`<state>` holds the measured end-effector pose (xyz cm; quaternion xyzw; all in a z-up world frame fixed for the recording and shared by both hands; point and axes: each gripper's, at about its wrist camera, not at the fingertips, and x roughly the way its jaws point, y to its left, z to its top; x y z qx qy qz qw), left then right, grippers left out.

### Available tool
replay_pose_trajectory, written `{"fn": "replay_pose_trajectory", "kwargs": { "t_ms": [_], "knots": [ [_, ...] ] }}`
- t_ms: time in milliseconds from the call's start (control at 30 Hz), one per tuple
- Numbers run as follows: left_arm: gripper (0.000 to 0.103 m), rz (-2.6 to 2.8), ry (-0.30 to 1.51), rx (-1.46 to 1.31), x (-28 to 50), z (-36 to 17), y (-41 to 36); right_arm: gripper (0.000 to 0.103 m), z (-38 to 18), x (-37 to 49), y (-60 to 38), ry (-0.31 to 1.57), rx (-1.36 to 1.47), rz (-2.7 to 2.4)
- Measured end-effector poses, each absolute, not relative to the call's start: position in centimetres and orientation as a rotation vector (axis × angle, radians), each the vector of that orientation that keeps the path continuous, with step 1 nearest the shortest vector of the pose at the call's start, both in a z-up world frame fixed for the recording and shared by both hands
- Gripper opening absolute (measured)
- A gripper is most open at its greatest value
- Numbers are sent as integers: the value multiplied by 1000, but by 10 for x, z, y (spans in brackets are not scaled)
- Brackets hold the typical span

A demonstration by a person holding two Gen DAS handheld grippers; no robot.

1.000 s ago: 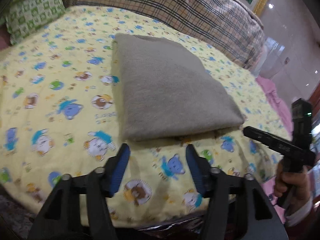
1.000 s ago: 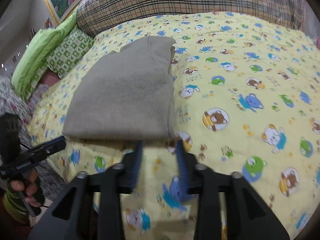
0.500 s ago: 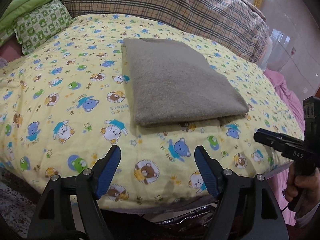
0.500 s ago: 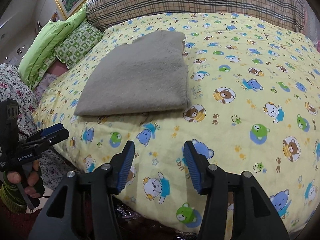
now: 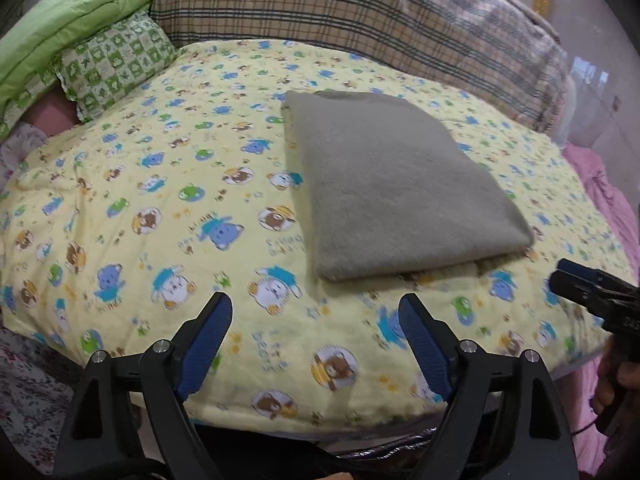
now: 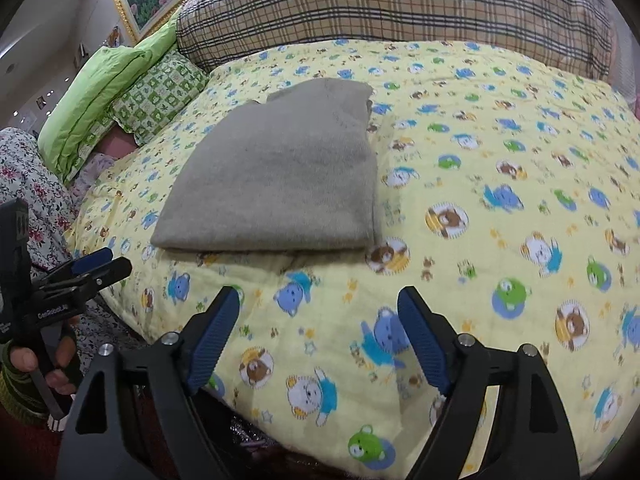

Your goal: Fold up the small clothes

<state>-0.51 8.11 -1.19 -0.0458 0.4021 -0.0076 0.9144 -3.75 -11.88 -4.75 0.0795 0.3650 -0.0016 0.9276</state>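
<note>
A folded grey garment (image 5: 404, 184) lies at twelve o'clock on the bear-print quilt (image 5: 168, 208); left gripper (image 5: 316, 344) and right gripper (image 6: 318, 340) have just been opening, nothing between them; soft, light cloth, likely best pinched at its near edge

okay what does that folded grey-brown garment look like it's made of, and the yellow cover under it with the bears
The folded garment looks like a soft fleece or brushed knit: matt, fuzzy nap, thick rounded edges. The yellow cover looks like printed cotton or flannel over padding: matt, puffy, dimpled around the garment. Neither can be told for certain by sight.
</note>
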Motion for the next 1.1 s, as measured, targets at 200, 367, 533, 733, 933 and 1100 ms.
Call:
{"fn": "replay_pose_trajectory", "kwargs": {
  "t_ms": [200, 367, 533, 733, 933, 1100],
  "knots": [
    [86, 21, 823, -94, 10, -9, 82, 84, -41, -22, -113, 746, 129, 21],
    [86, 11, 839, -114, 23, -9, 80, 84, -39, -5, -108, 750, 112, 30],
    [86, 16, 842, -92, 32, -9, 73, 84, -36, 11, -108, 757, 108, 46],
    [86, 26, 850, -66, 42, -7, 67, 85, -33, 27, -111, 776, 118, 43],
    [86, 58, 861, -41, 54, -7, 66, 85, -32, 39, -112, 789, 119, 46],
    [87, 66, 863, -46, 62, -6, 66, 85, -30, 48, -113, 792, 119, 56]
  ]
}}
